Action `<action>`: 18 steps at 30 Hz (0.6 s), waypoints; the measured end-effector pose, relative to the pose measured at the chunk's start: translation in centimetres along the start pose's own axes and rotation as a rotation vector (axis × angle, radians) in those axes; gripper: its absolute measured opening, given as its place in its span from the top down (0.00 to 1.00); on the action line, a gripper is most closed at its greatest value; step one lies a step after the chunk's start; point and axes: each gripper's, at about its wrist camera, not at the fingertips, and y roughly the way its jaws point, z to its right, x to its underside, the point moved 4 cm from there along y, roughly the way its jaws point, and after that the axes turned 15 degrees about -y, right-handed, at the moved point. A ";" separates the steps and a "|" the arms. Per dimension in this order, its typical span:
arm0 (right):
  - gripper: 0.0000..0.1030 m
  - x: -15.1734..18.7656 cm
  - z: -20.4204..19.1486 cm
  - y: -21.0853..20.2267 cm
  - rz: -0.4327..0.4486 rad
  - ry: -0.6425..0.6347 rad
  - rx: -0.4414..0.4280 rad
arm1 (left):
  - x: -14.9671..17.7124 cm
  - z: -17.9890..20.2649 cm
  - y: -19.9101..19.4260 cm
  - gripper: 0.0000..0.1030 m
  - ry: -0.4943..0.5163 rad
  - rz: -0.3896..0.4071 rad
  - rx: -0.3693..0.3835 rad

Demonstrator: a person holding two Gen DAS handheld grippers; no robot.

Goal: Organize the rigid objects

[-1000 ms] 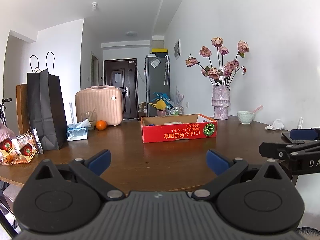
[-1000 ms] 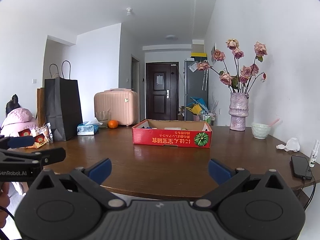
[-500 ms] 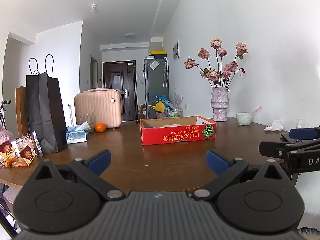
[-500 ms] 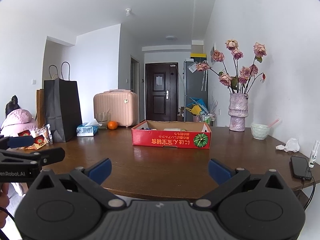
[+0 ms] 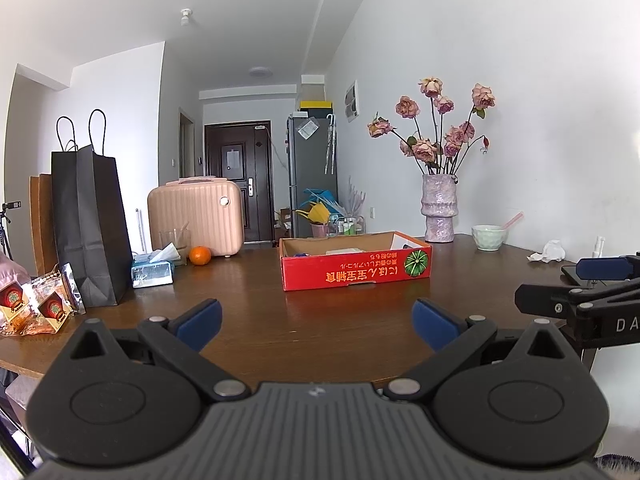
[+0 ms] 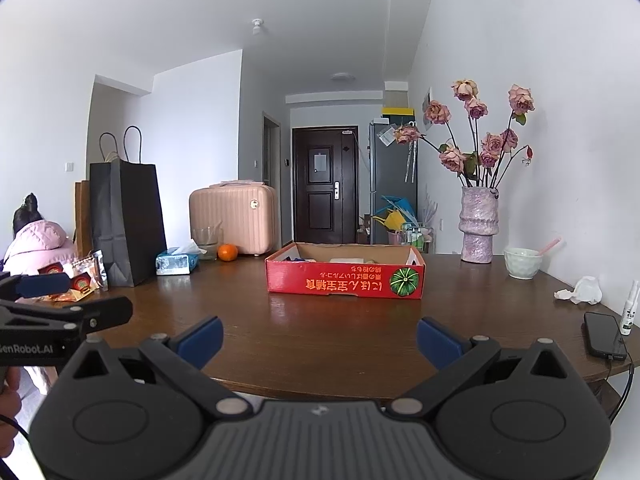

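A red cardboard box (image 5: 356,272) (image 6: 344,280) with an open top stands in the middle of the brown table (image 5: 320,320) (image 6: 340,332); a few small items lie inside, mostly hidden by its wall. My left gripper (image 5: 316,322) is open and empty, above the table's near edge, well short of the box. My right gripper (image 6: 318,338) is open and empty, also at the near edge. Each gripper shows at the side of the other's view.
On the left stand a black paper bag (image 5: 88,220), snack packets (image 5: 36,308), a tissue box (image 5: 154,270), an orange (image 5: 200,256), a glass and a pink suitcase (image 5: 196,216). On the right are a vase of roses (image 6: 478,224), a bowl (image 6: 522,262), crumpled tissue, a spray bottle and a phone (image 6: 604,334).
Both views have dropped slightly, so both grippers sit a little lower. Both stay open. Nothing on the table has moved.
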 end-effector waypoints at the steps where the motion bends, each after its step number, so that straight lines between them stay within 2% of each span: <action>1: 0.00 -0.1 0.0 0.1 -0.002 0.000 -0.001 | 0.0 0.0 0.0 0.00 0.000 0.002 0.000; 18: 0.00 0.2 -0.3 0.0 0.008 0.009 0.007 | 0.3 0.4 0.2 0.00 -0.008 -0.014 0.010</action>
